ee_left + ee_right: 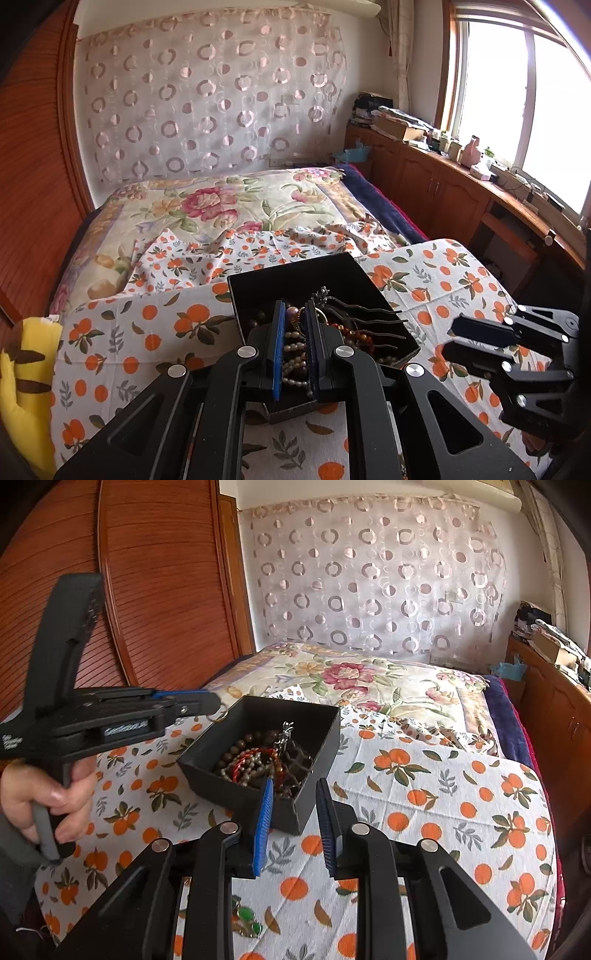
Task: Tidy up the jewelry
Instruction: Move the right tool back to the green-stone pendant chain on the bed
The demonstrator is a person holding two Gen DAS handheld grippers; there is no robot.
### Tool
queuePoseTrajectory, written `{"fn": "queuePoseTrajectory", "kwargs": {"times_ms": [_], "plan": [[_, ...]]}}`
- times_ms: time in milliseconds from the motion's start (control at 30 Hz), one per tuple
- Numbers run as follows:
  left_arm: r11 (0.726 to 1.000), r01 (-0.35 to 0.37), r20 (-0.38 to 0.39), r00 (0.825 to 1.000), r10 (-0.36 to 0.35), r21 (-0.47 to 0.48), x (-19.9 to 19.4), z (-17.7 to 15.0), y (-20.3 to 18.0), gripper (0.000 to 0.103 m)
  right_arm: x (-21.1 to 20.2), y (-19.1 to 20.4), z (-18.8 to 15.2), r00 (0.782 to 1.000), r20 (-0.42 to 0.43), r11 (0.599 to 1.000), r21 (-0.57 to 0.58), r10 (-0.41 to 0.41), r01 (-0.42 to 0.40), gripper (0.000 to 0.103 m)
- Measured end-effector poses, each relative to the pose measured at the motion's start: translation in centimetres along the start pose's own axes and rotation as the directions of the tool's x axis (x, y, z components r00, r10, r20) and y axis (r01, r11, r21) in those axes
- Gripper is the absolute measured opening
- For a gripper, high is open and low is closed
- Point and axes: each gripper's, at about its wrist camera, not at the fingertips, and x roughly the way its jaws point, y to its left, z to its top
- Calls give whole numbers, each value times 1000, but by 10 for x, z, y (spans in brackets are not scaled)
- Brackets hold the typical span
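A black open box stands on the orange-print cloth and holds bead necklaces, pearls and a dark hair comb. My left gripper hovers above the box's near side, its jaws nearly together on a small gold ring, which hangs at the fingertips over the box's left rim in the right wrist view. My right gripper is open and empty, just in front of the box's near corner; it also shows in the left wrist view. A green-stone piece lies on the cloth below my right gripper.
The box sits on a cloth-covered surface at the foot of a bed with a floral quilt. A yellow plush lies at the left. Wooden cabinets run under the window at the right.
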Motion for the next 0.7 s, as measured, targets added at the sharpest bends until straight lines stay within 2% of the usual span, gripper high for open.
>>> {"fn": "queuePoseTrajectory", "kwargs": {"times_ms": [233,467,533,600,700], "plan": [[1000,3,-1,1000,-3,8,4,0,-2,10,-8,4,-11,1000,-13,1000,-21,4,-4,26],[1000,11,-7,1000,-11,27,-1,-14,-6,10,-13,3,-25,999,-37,1000,-15,7,-8,26],[999,11,-7,1000,-11,37,-7,-22,-10,14,-15,3,-32,999,-46,1000,-19,9,-10,26],[999,15,-7,1000,-14,52,-13,-28,-13,28,-16,4,-38,998,-59,1000,-25,12,-14,26],[997,18,-9,1000,-18,76,-21,-39,-18,35,-16,7,-48,996,-85,999,-35,19,-22,26]]}}
